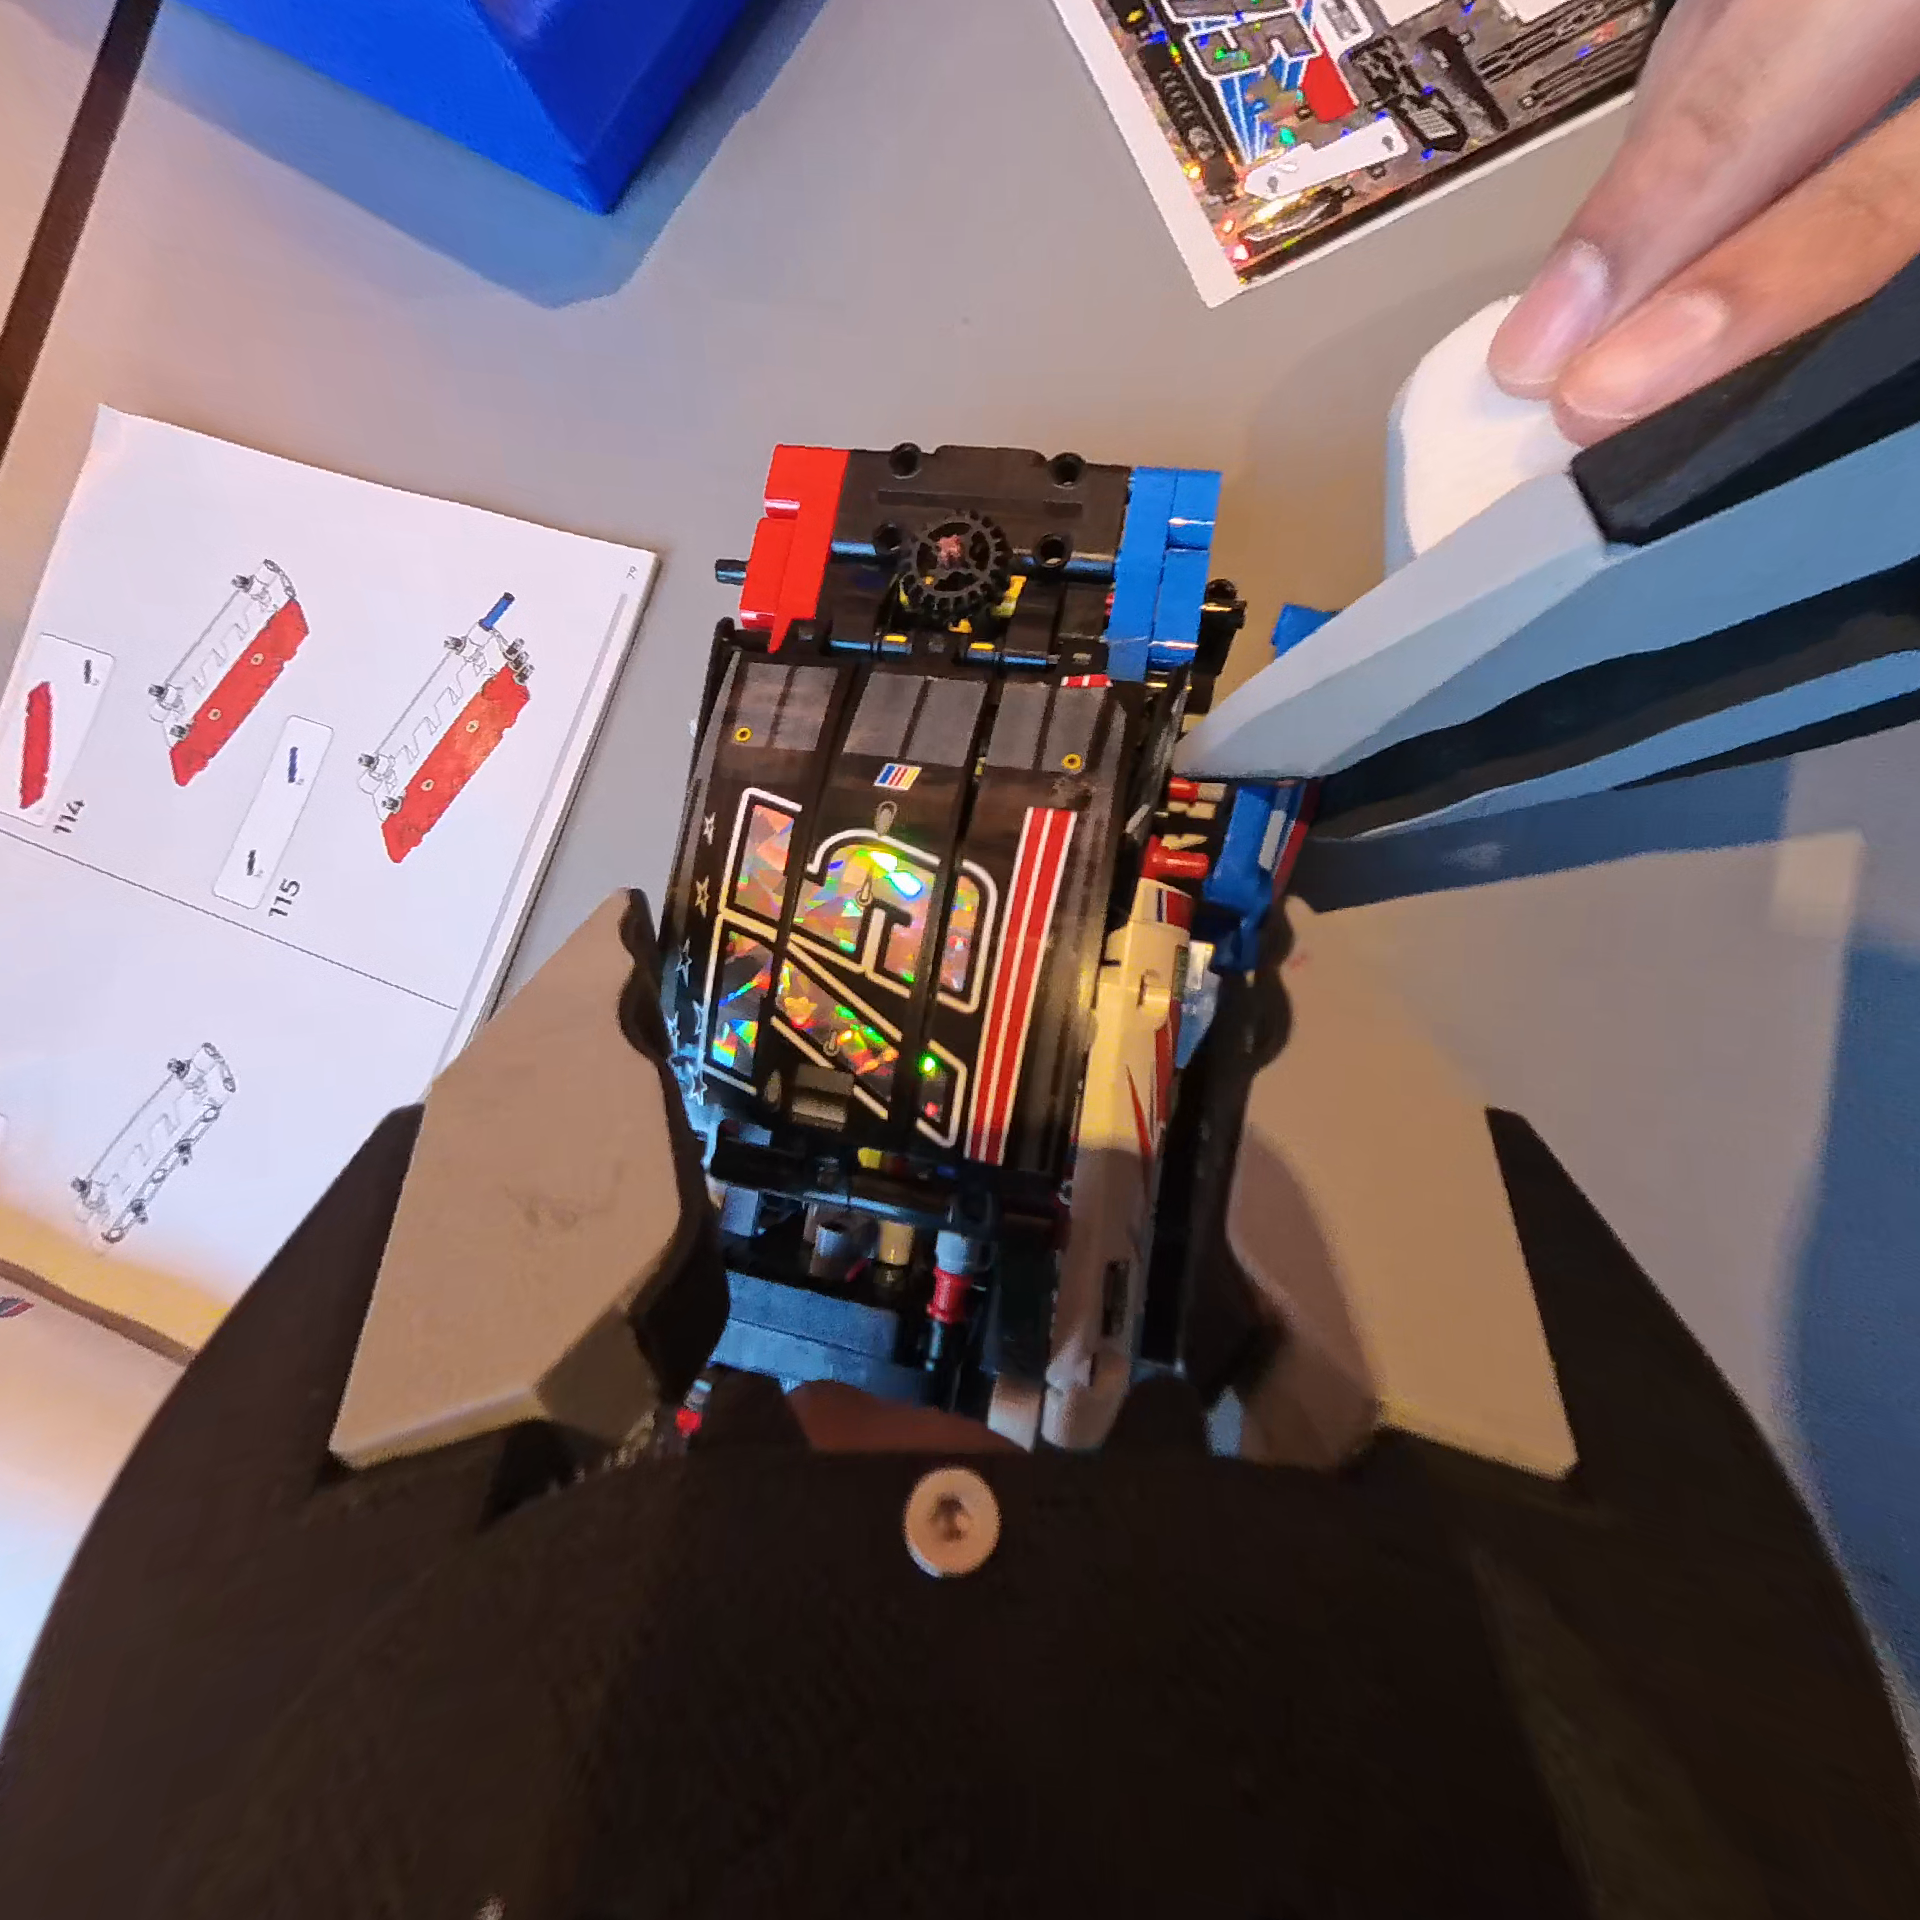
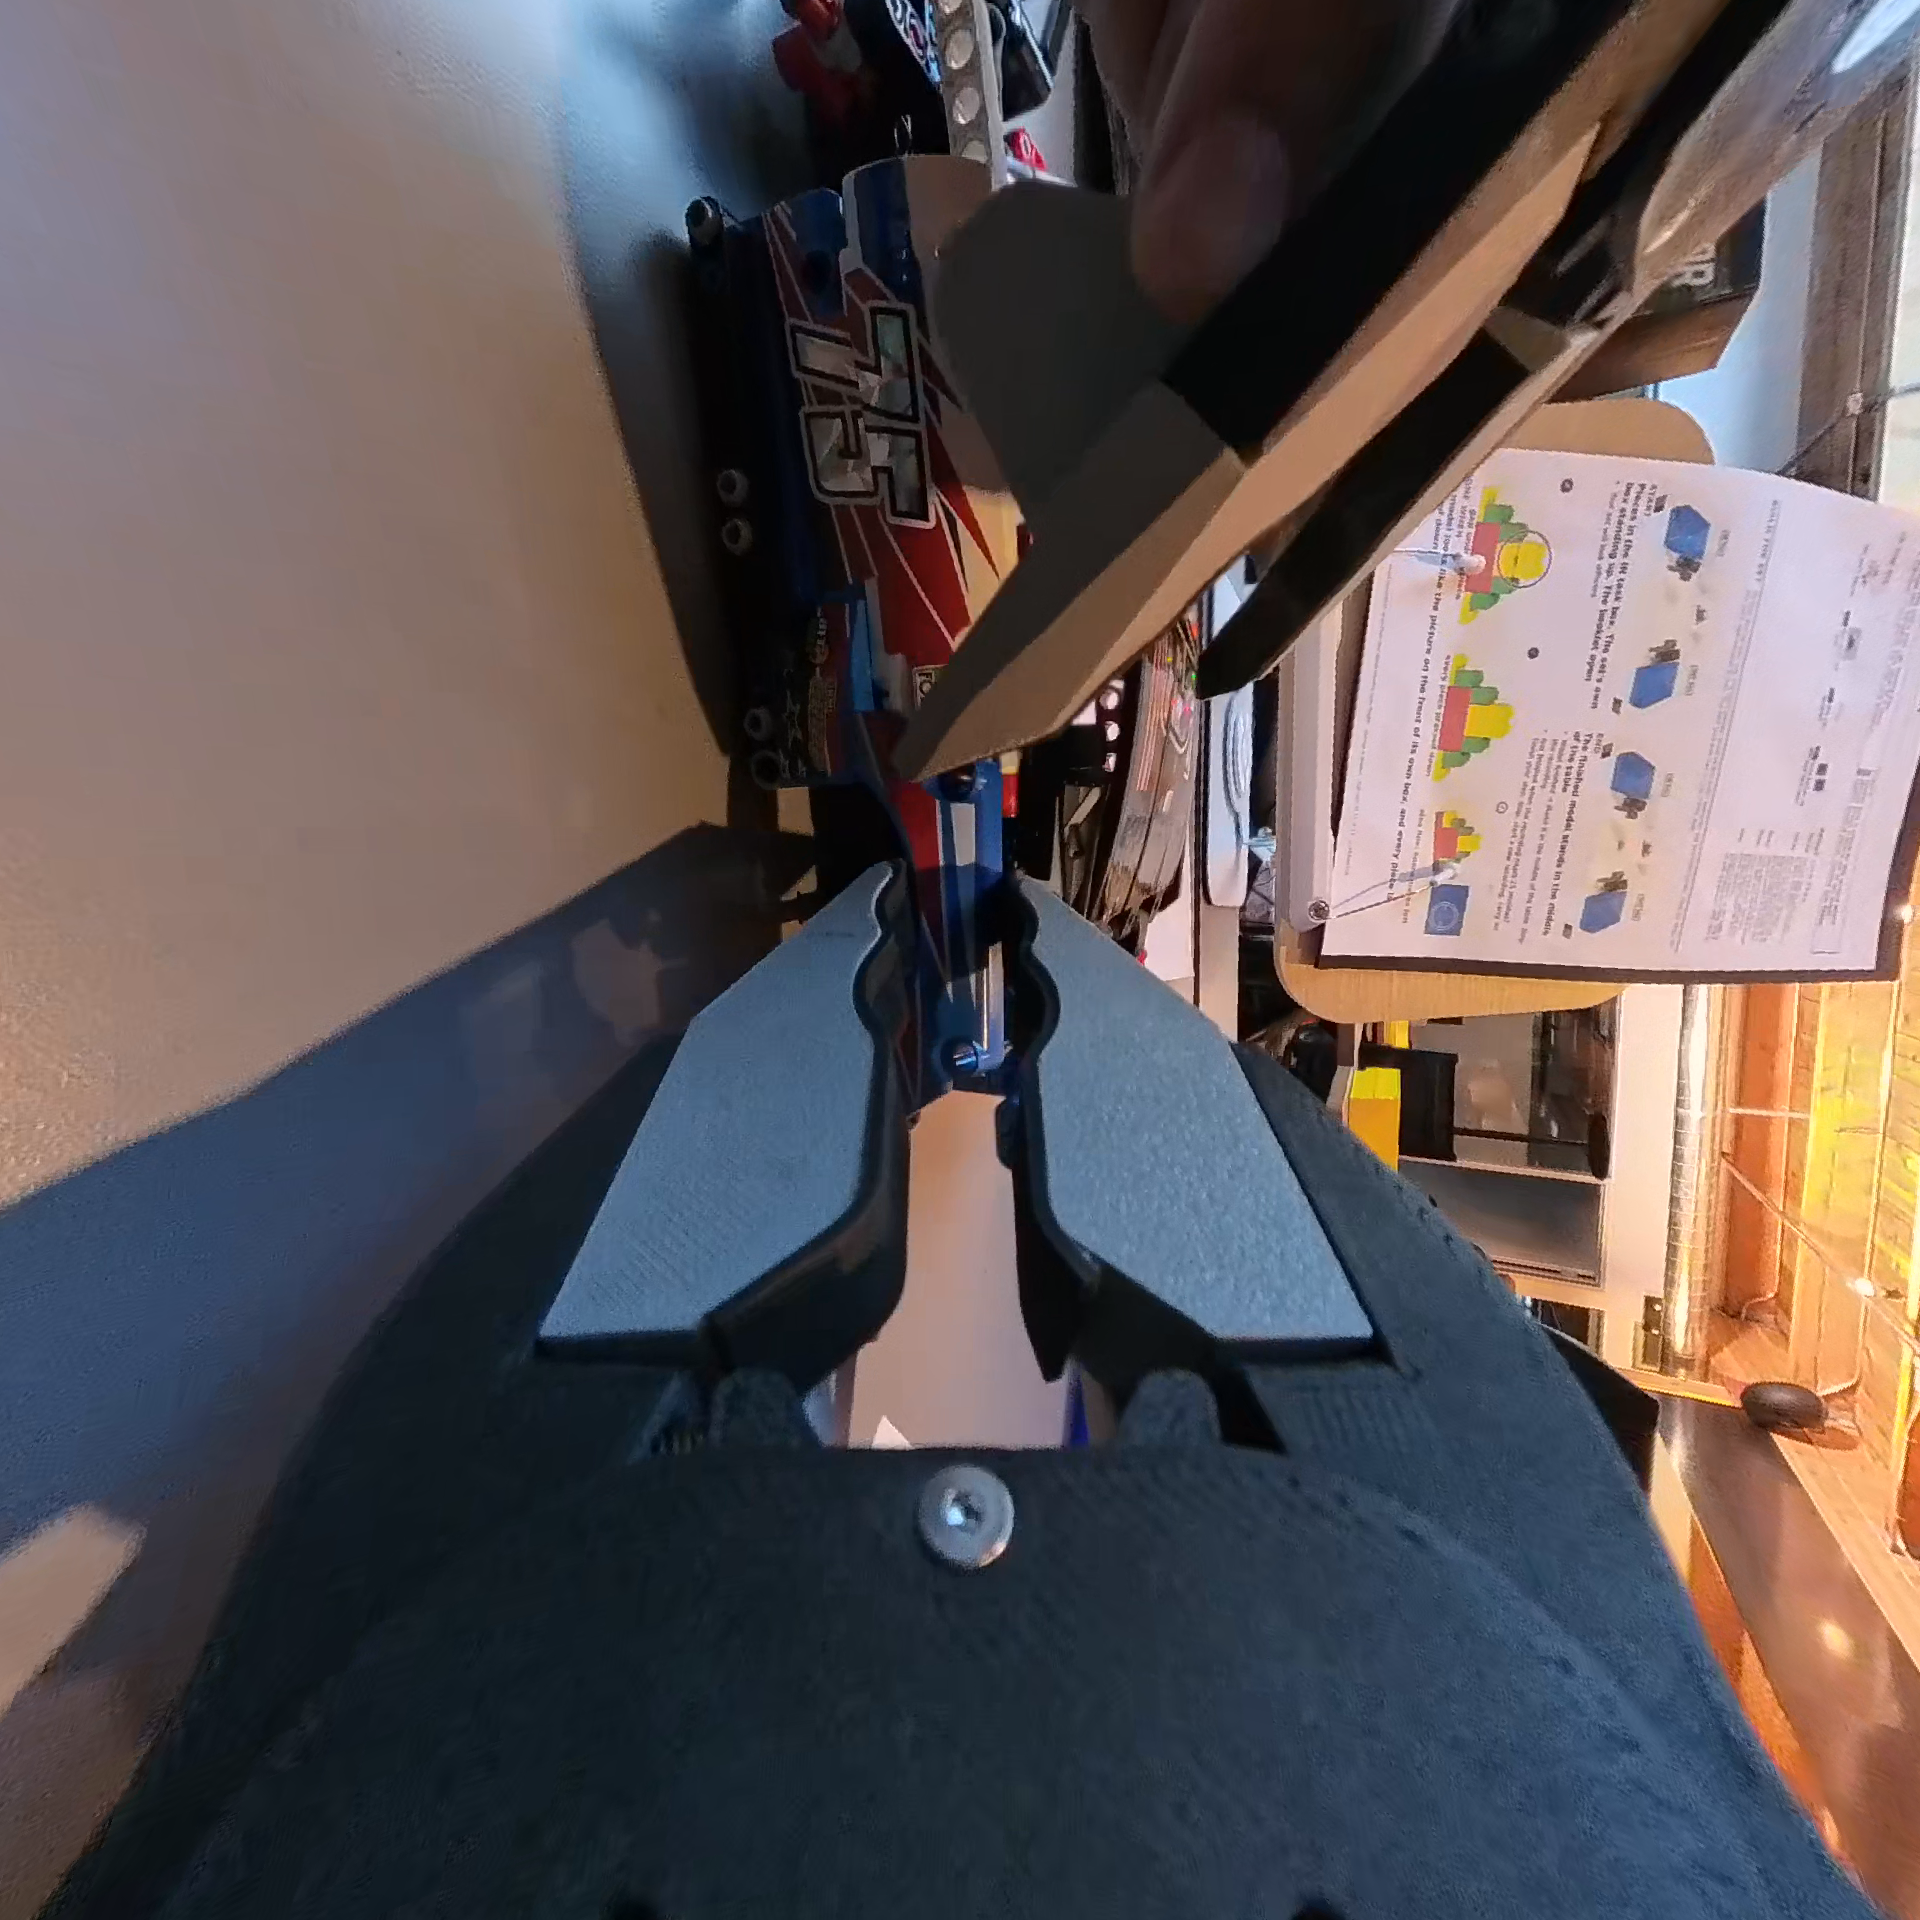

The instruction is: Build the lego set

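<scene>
The lego car model (image 1: 883, 935) has a black roof with a shiny sticker, red and blue blocks and a black gear at its far end. My left gripper (image 1: 956, 925) is shut on the model, one finger on each side, holding it over the grey table (image 1: 883, 312). My right gripper (image 1: 1257, 821) reaches in from the right and is shut on a blue side panel (image 1: 1247, 883) at the model's right flank. In the right wrist view the right gripper (image 2: 956, 883) pinches that blue panel (image 2: 961, 977) against the model's red and blue side (image 2: 862, 436), with the left gripper (image 2: 1060, 717) above.
An open instruction booklet (image 1: 291, 790) lies at the left. A blue box (image 1: 499, 83) stands at the far left, a printed picture sheet (image 1: 1351, 114) at the far right. A white cylinder (image 1: 1455, 457) and a hand (image 1: 1714, 208) are at the right. A printed sheet (image 2: 1621, 727) hangs behind.
</scene>
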Action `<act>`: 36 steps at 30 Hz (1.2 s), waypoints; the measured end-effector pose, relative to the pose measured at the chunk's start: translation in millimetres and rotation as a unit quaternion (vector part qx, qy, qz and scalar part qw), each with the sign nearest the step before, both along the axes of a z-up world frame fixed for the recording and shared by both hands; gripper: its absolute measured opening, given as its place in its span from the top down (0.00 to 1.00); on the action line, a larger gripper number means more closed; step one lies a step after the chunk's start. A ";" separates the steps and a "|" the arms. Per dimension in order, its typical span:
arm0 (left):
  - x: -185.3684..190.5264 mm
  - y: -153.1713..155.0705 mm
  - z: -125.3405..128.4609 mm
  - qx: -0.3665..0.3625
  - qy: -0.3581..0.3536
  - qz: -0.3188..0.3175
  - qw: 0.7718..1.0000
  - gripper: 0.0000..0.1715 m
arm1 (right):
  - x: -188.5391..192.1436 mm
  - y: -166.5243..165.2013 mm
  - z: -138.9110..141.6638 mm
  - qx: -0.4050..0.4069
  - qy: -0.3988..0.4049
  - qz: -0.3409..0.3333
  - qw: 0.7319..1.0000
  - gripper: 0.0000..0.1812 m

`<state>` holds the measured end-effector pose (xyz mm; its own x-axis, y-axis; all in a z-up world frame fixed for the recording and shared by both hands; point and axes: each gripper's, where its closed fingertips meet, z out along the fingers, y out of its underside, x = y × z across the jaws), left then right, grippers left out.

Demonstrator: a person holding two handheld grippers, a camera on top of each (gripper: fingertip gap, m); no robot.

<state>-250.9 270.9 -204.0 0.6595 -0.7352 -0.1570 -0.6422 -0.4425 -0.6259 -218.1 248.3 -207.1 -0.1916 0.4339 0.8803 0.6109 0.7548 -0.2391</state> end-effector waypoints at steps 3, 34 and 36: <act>-0.3 -0.8 -0.6 0.005 0.012 -0.001 1.000 0.36 | 2.0 1.1 0.6 0.002 0.016 0.000 1.000 0.92; 56.9 -43.8 -2.0 0.054 -0.130 0.079 0.987 0.96 | 20.1 -6.1 9.2 -0.040 0.082 0.047 0.995 0.92; 57.2 -43.6 -4.5 0.057 -0.134 0.081 0.986 0.96 | 20.8 -5.2 6.2 -0.045 0.076 0.046 0.995 0.92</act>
<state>-193.8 227.2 -208.4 0.7960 -0.6042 -0.0363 -0.3738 -0.4435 -0.8146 -197.3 243.1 -200.9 -0.1021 0.4998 0.8601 0.4928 0.7765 -0.3928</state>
